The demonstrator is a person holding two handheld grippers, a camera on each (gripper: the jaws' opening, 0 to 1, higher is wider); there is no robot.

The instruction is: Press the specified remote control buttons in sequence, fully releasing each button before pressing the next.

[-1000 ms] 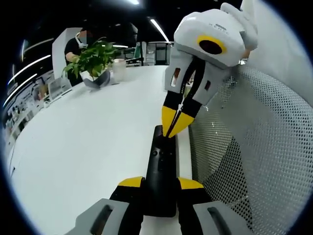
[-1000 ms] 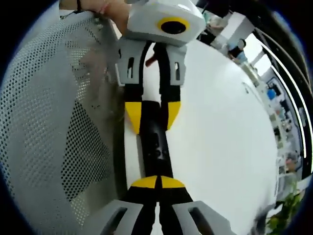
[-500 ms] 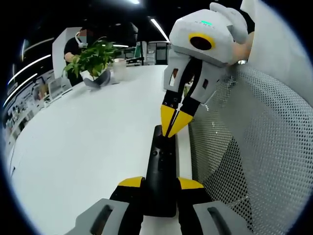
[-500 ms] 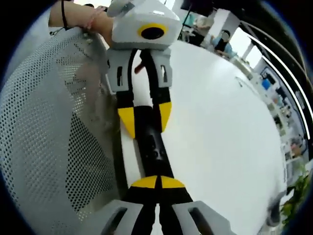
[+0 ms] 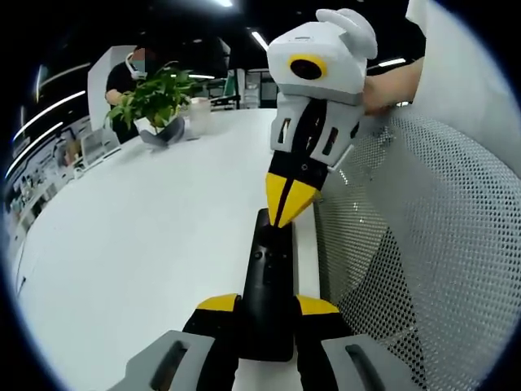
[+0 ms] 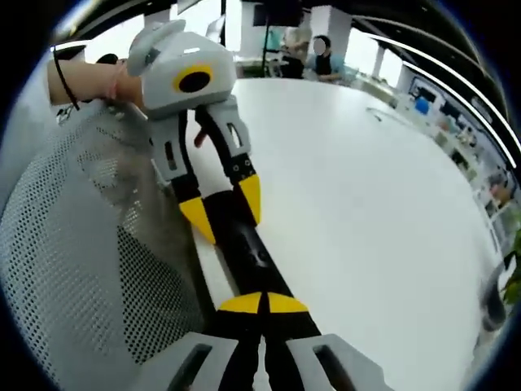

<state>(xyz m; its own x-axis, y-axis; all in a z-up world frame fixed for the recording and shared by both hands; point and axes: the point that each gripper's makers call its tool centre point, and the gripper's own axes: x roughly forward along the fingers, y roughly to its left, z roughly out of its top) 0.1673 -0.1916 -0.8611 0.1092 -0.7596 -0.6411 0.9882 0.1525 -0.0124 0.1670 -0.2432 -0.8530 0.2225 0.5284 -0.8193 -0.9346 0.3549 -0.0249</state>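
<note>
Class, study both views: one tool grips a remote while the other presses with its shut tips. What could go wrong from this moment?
1. The long black remote control lies near the white table's edge, beside a grey mesh panel; a hard push might tip it off.
2. The right tool's shut yellow tips are broad, so they might catch a neighbouring button.
3. The left tool clamps one end only; the remote could pivot.
</note>
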